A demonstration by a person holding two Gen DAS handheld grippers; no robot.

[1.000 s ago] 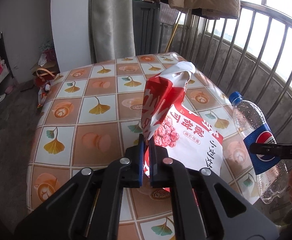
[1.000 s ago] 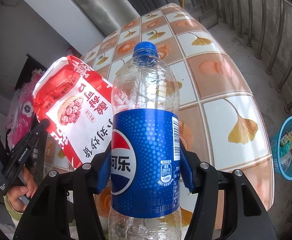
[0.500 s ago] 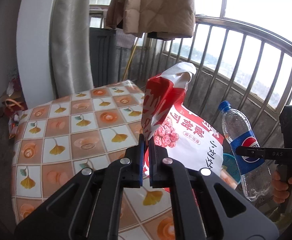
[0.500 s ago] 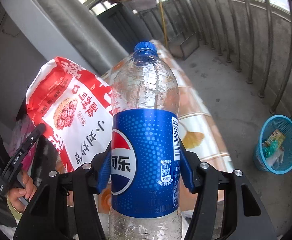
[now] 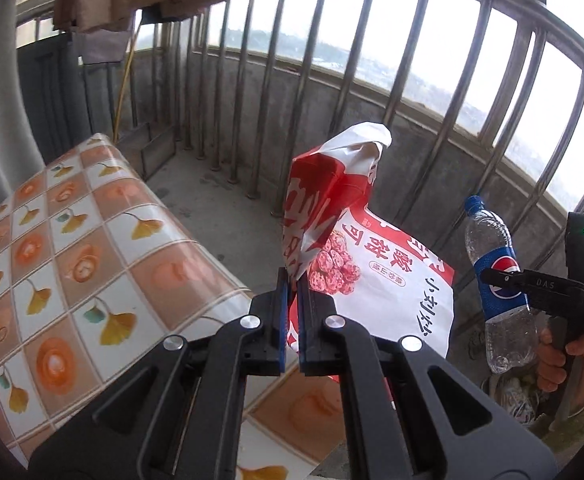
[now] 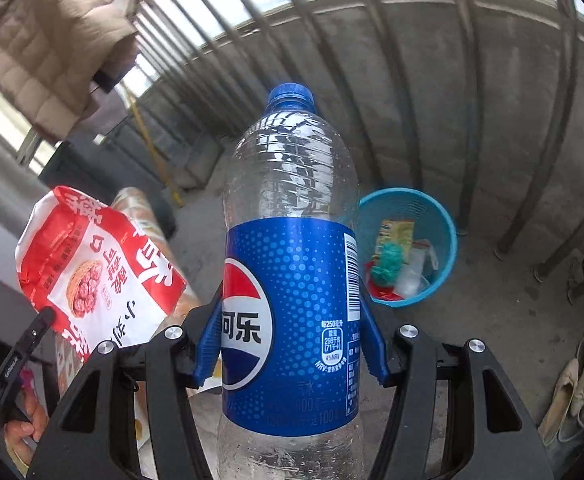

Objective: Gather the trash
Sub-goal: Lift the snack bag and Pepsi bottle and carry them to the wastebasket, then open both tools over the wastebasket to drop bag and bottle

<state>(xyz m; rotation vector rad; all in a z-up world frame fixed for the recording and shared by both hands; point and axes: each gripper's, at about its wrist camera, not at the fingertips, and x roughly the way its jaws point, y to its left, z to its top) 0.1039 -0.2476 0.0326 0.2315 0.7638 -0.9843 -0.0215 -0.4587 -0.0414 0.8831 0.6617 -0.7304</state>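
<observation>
The left gripper point(image 5: 290, 300) was clenched on the crumpled lower edge of a red-and-white snack bag point(image 5: 376, 276), its blue pads pressed nearly together with only the thin film between them. The bag stood up from the jaws, its white torn top folded over, held in the air beyond the table's edge. The right gripper point(image 6: 289, 344) grasped a clear plastic cola bottle point(image 6: 292, 280) around its blue label, one pad on each side, the blue cap pointing away from the camera; the bottle looked empty apart from droplets inside.

Below and to the left of the bag lay the table point(image 5: 91, 248), covered in a glossy oilcloth of orange and white squares with ginkgo leaves. Past it was a bare concrete balcony floor, closed in by a low concrete wall and a curved metal railing point(image 5: 372, 92). A padded beige jacket point(image 6: 47, 48) hung from the bars. A blue mesh wastebasket point(image 6: 440, 232) stood on the floor near the wall, just right of the bottle in the right wrist view, already holding wrappers and scraps.

The bottle's base was cut off by the frame, and it hid the basket's left rim. The contents of the basket were too small to identify. Shoes point(image 6: 572, 392) lay at the right edge, partly cropped. Only fingers of each hand showed.
</observation>
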